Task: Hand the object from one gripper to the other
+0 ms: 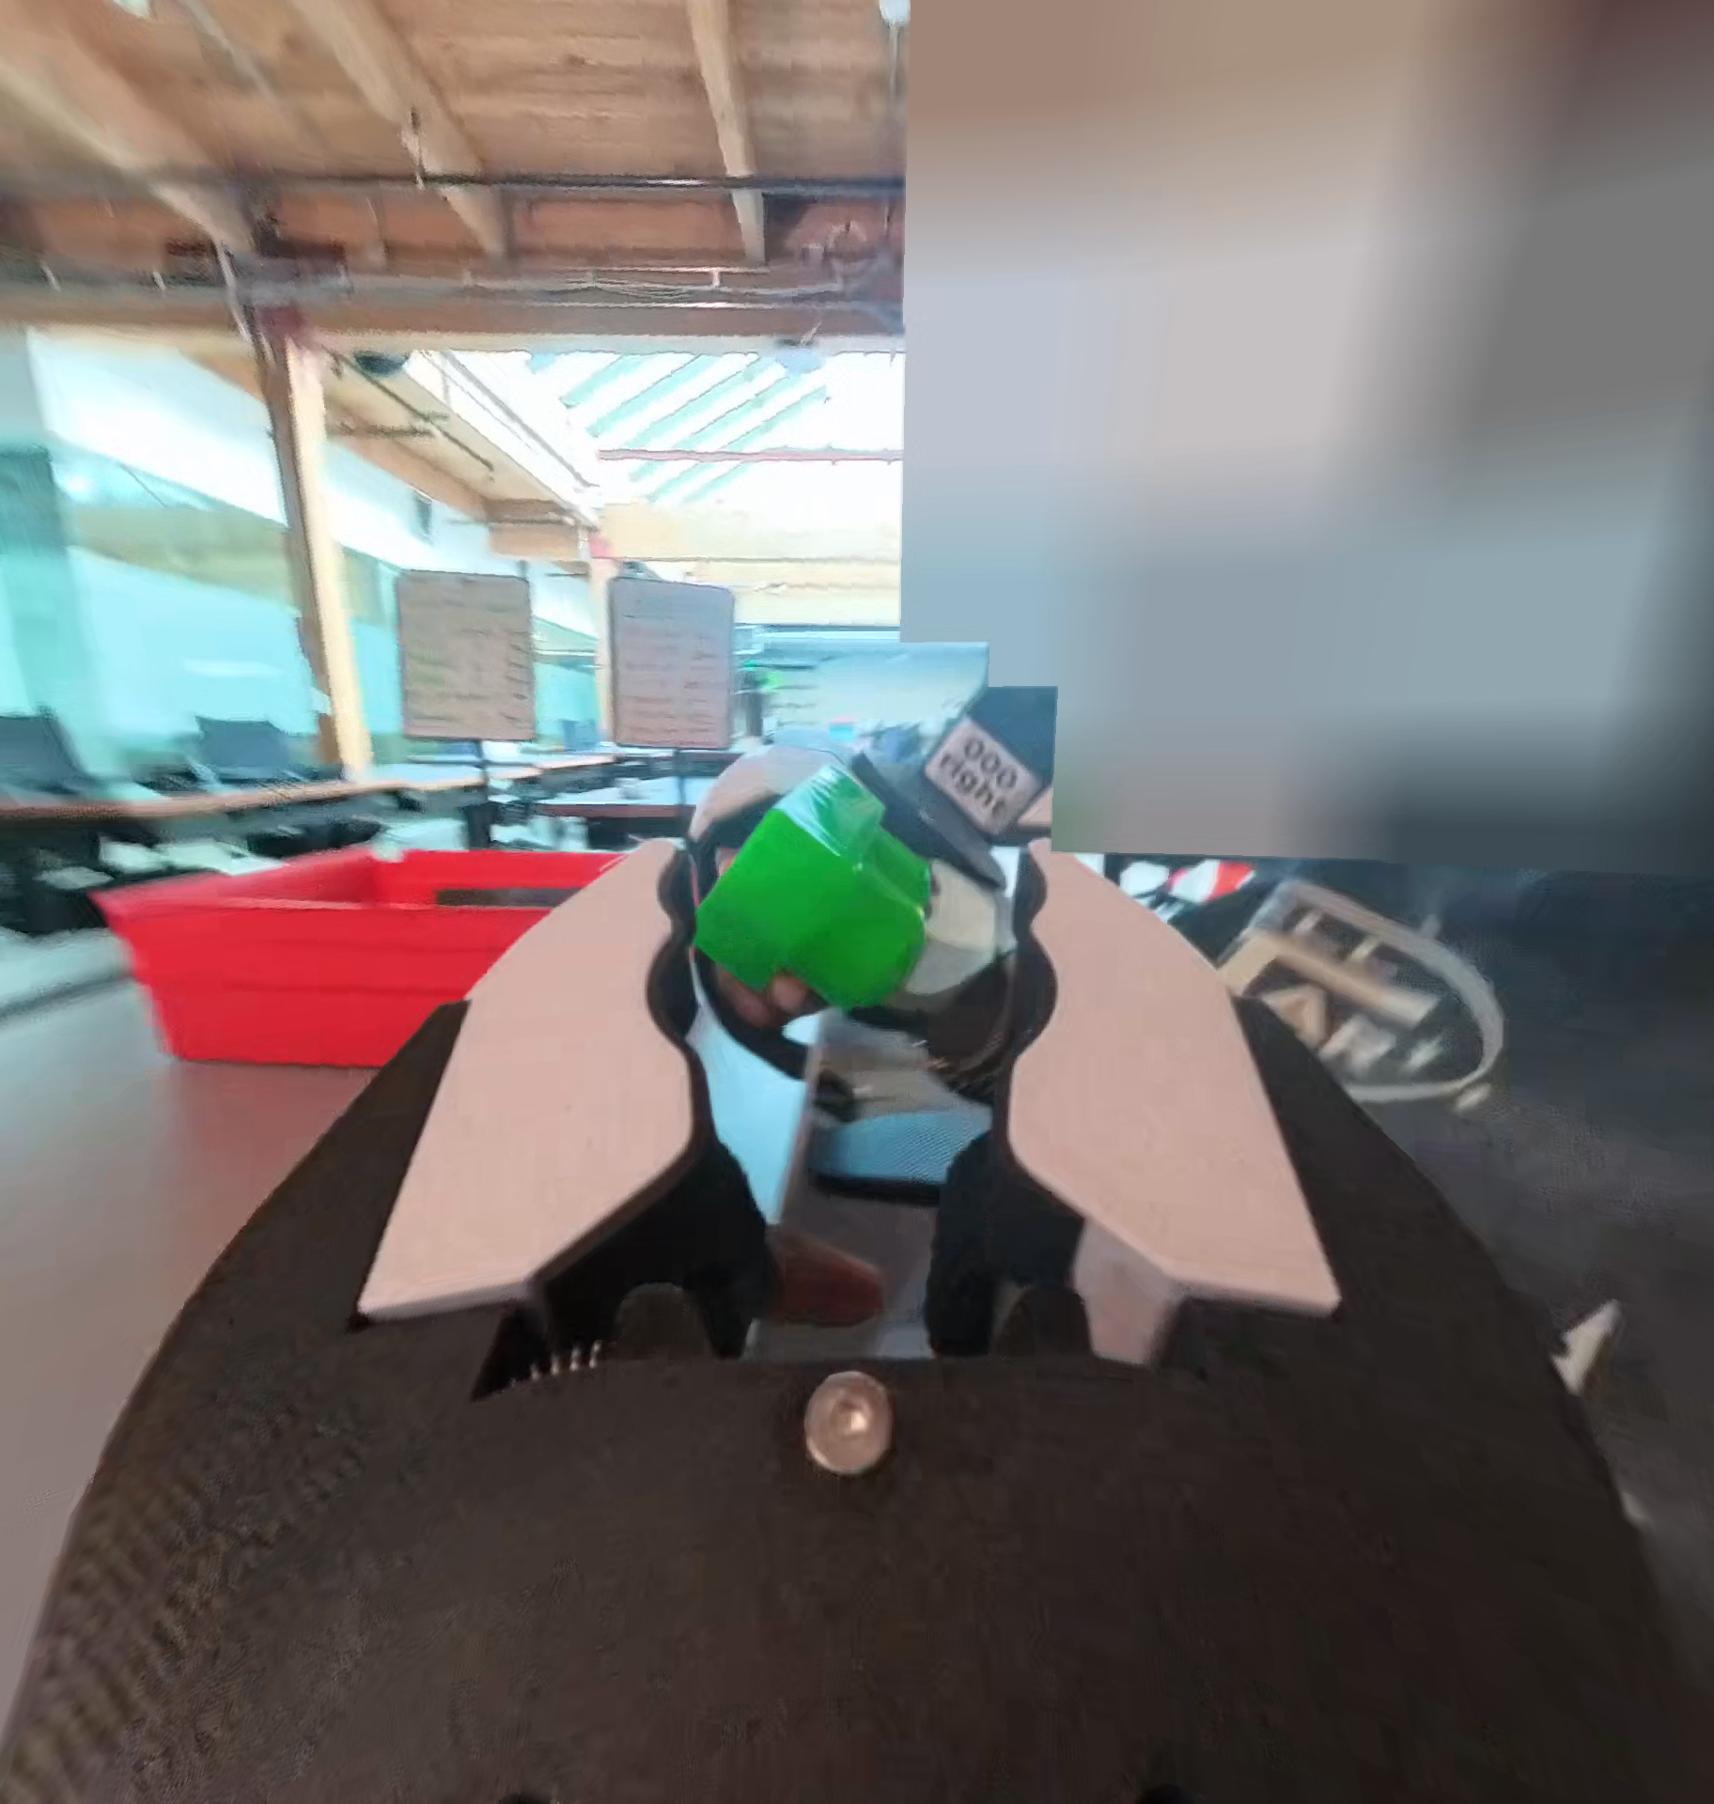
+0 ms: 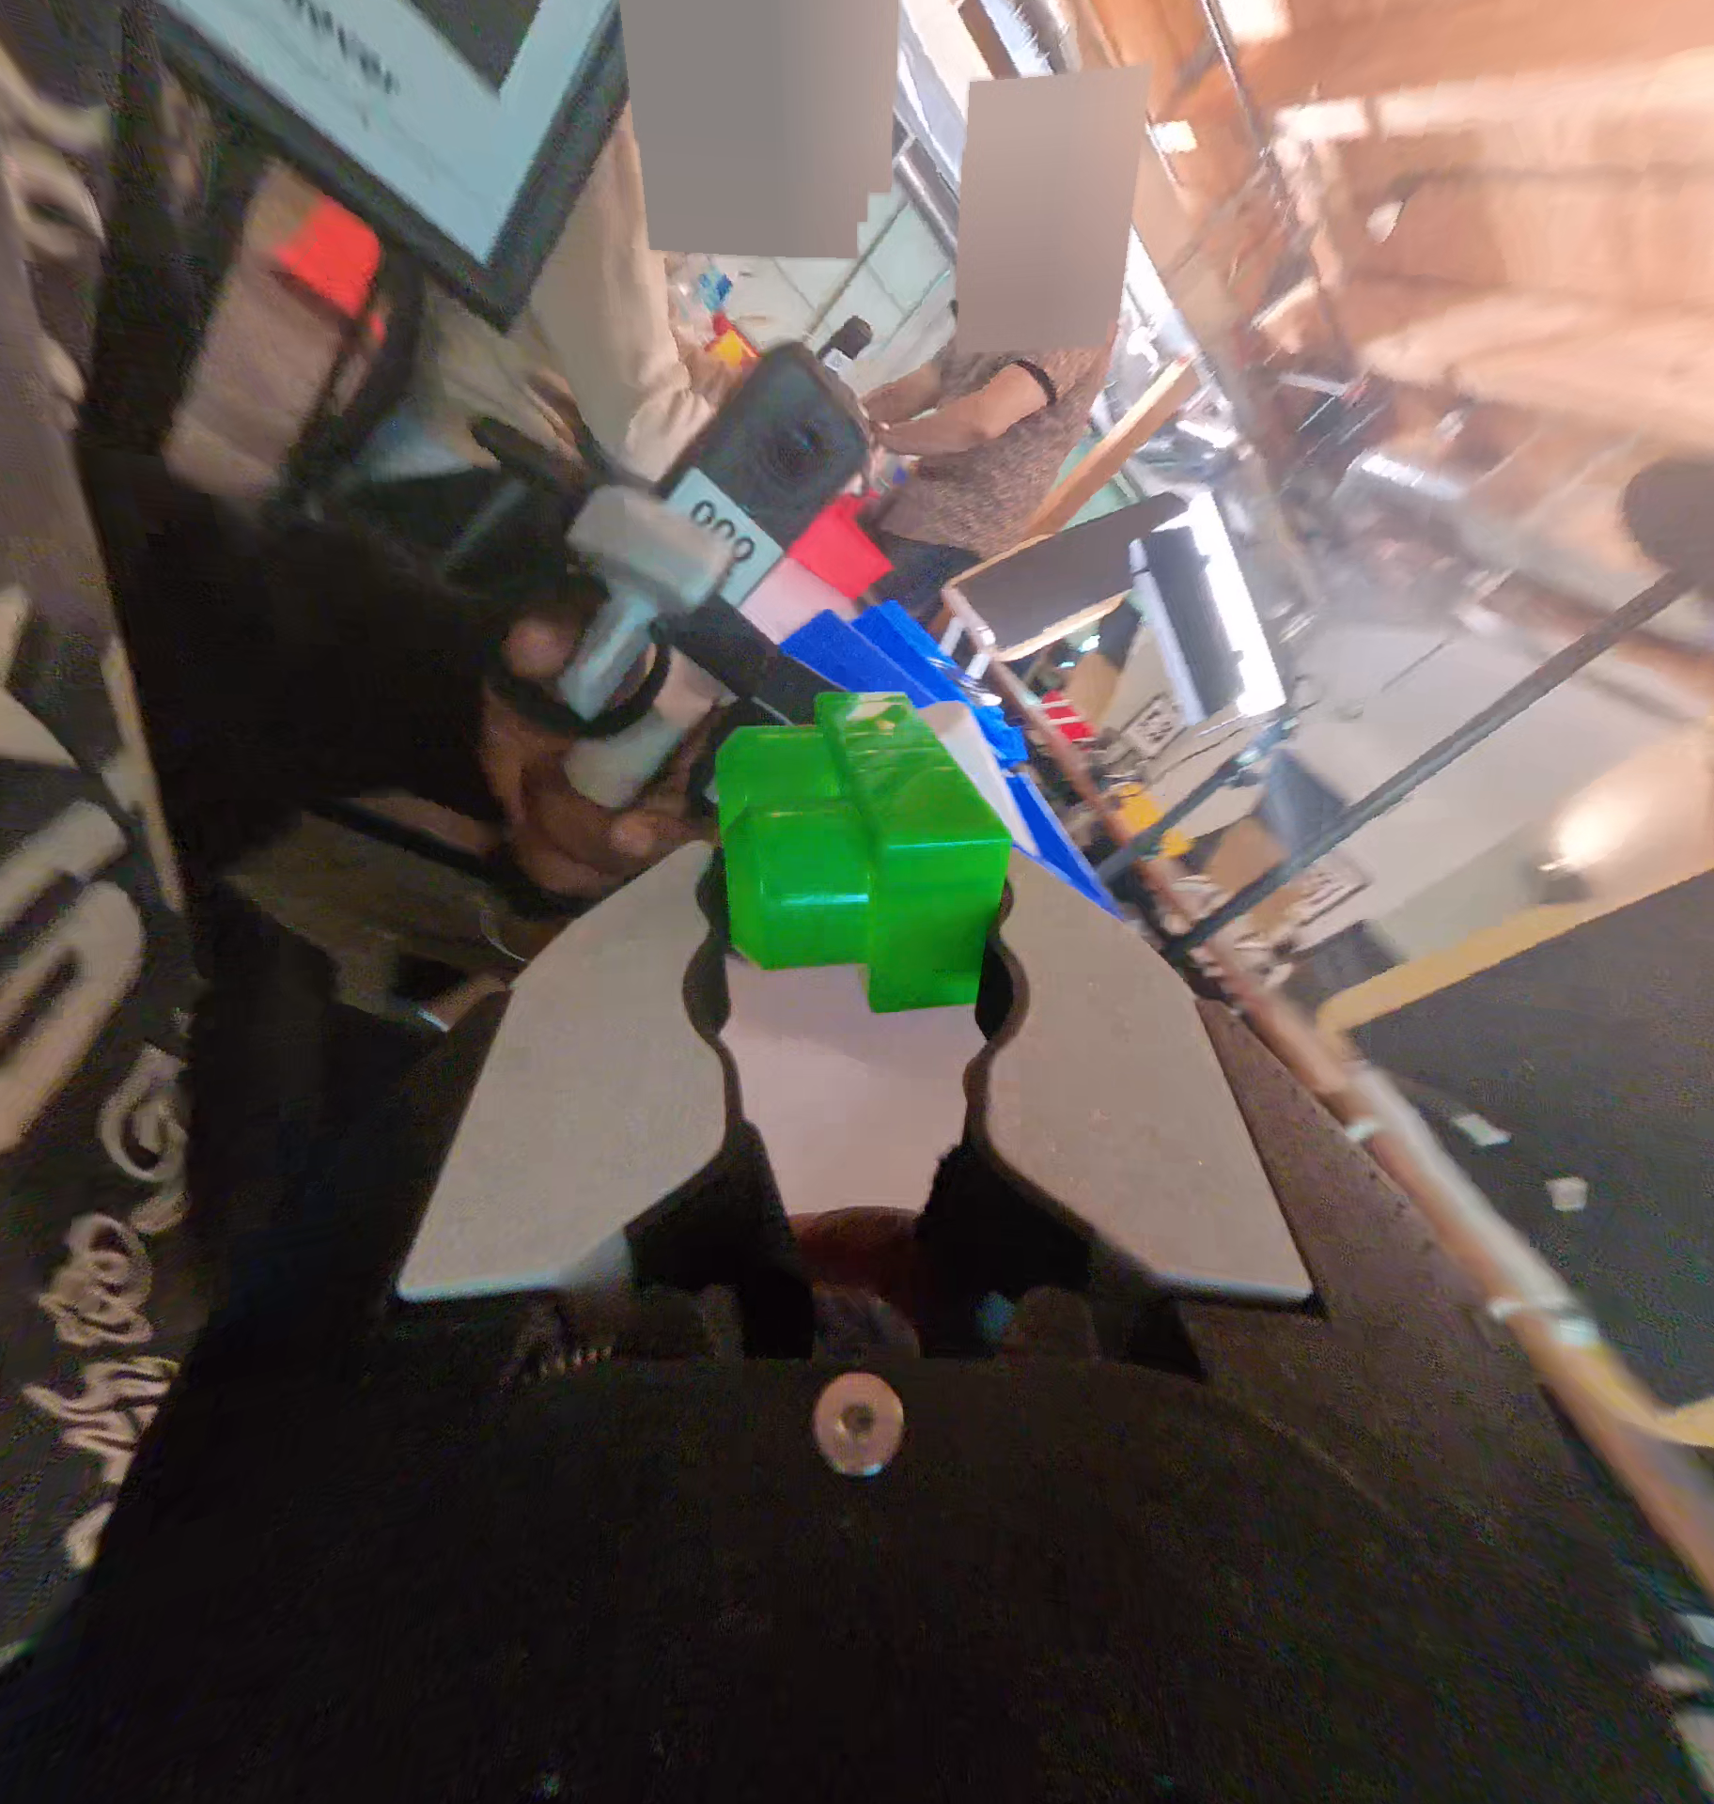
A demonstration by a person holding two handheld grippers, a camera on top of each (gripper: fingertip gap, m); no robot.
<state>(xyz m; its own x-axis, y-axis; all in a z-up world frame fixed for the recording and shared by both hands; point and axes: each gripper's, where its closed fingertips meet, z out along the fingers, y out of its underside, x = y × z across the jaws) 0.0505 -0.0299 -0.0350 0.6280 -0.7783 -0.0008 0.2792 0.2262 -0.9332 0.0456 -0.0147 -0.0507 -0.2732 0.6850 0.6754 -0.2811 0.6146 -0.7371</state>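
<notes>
Between the right gripper (image 2: 858,908) tips sits the green block (image 2: 858,864), clamped, off the table. Left gripper (image 1: 848,903) gapes wide, empty (block just ahead). Advise: centre left jaws around block, close, then release right.

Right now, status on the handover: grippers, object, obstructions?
Right gripper shut on green block. Left gripper open, block between its fingertips, not gripped. Red bin behind on the table, nothing in the way.
</notes>
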